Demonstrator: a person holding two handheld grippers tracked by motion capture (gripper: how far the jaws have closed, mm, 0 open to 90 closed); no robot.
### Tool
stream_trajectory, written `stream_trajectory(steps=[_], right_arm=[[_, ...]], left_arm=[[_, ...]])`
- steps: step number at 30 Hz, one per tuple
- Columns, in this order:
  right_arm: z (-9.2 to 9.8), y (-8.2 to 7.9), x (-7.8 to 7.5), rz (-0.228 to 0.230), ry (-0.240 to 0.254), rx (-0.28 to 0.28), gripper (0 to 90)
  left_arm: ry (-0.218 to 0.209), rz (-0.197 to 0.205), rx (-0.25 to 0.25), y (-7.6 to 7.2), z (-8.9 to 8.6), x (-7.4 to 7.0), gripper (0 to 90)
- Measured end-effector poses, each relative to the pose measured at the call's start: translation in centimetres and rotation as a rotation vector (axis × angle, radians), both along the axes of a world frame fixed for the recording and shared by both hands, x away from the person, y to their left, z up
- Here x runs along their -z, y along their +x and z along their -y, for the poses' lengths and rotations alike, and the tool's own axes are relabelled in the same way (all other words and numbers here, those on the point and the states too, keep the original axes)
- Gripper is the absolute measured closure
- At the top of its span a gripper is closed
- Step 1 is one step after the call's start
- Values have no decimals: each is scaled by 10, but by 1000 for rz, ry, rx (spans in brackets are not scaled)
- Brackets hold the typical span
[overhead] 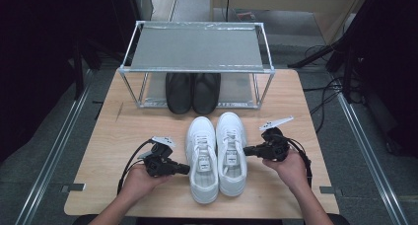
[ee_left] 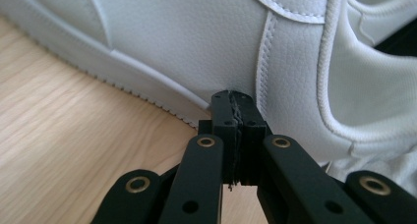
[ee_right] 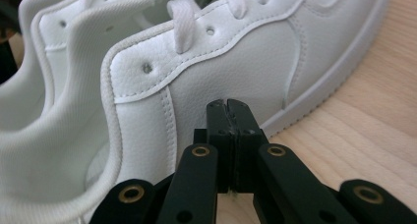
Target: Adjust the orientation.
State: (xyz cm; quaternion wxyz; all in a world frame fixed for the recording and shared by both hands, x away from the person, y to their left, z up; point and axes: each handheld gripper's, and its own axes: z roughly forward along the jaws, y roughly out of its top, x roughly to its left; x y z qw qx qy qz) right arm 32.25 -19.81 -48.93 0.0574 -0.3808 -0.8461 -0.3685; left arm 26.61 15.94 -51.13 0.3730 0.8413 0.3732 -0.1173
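White sneakers (overhead: 217, 153) btwn left claw (overhead: 186, 169) & right claw (overhead: 246, 150).

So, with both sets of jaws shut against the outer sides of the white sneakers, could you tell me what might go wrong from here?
1. The left gripper and right gripper only press the white sneakers from outside, gripping nothing; squeezed or lifted like this, the pair could slip or twist apart.
2. Pushed forward, the toes could bump the black shoes on the rack's lower shelf.
3. The hard jaw tips could scuff or dent the soft white leather.
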Motion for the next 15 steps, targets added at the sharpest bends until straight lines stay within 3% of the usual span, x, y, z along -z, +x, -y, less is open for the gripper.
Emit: stream_trajectory(steps=[4, 5, 15], right_arm=[[5, 4, 0, -2, 5, 27, 900], [7, 6, 0, 1, 4, 48, 900], [11, 11, -1, 38, -10, 123, 900]], left_arm=[[-14, -7, 7, -2, 7, 1, 897], [-28, -25, 12, -1, 10, 2, 897], [-41, -15, 39, -6, 30, 3, 897]])
